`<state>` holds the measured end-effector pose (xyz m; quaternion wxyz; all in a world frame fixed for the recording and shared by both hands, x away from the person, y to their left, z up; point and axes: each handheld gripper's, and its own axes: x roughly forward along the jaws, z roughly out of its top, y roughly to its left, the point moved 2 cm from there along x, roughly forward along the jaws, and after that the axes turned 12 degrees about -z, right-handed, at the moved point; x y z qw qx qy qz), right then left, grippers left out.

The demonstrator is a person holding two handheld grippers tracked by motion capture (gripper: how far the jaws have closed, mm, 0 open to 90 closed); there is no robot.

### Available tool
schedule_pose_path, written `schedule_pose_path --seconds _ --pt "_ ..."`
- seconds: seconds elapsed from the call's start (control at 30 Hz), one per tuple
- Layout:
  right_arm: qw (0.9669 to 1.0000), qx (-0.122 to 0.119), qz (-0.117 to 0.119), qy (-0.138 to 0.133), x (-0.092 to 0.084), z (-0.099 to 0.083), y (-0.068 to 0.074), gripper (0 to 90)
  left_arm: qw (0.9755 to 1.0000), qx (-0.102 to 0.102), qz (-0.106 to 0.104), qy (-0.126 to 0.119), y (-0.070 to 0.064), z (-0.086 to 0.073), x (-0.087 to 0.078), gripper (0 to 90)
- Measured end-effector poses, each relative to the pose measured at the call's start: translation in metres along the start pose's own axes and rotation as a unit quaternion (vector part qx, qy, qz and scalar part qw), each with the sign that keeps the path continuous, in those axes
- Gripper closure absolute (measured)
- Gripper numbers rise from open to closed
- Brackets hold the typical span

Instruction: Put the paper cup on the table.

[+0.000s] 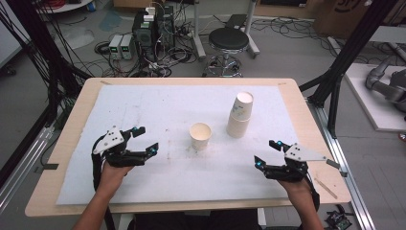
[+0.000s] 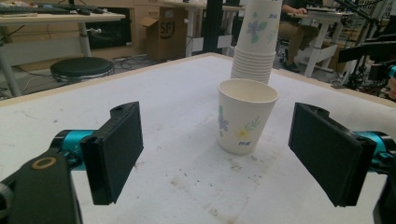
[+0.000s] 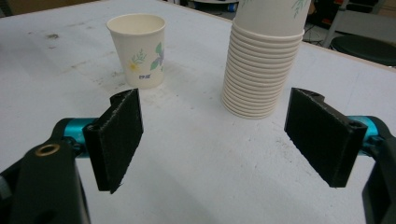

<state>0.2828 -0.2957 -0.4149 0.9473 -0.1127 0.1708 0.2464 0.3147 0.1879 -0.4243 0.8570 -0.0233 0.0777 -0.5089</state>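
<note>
Jaws wide apart on left gripper (image 1: 144, 139) and right gripper (image 1: 266, 153): centre on single cup (image 1: 200, 135) mid-surface beside cup stack (image 1: 240, 115), then close gently around wall, avoiding crush or tip.

I count one single paper cup (image 1: 200, 135), one stack of paper cups (image 1: 240, 114), one table (image 1: 67, 143), my two tools.

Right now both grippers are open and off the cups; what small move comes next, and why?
Probably ease the right gripper forward toward the stack of cups. Its jaws stand open, already aimed at the stack's base, holding nothing. The single cup stands apart, upright, nearer the left gripper.
</note>
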Motion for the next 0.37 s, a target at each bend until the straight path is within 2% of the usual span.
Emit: schedule_pose_path --seconds 0.37 --pt "1.0000 -0.002 0.003 -0.007 0.0003 0.0019 -0.0008 19.7 1.0000 -0.002 0.005 -0.001 0.0023 0.0000 -0.0005 17.8"
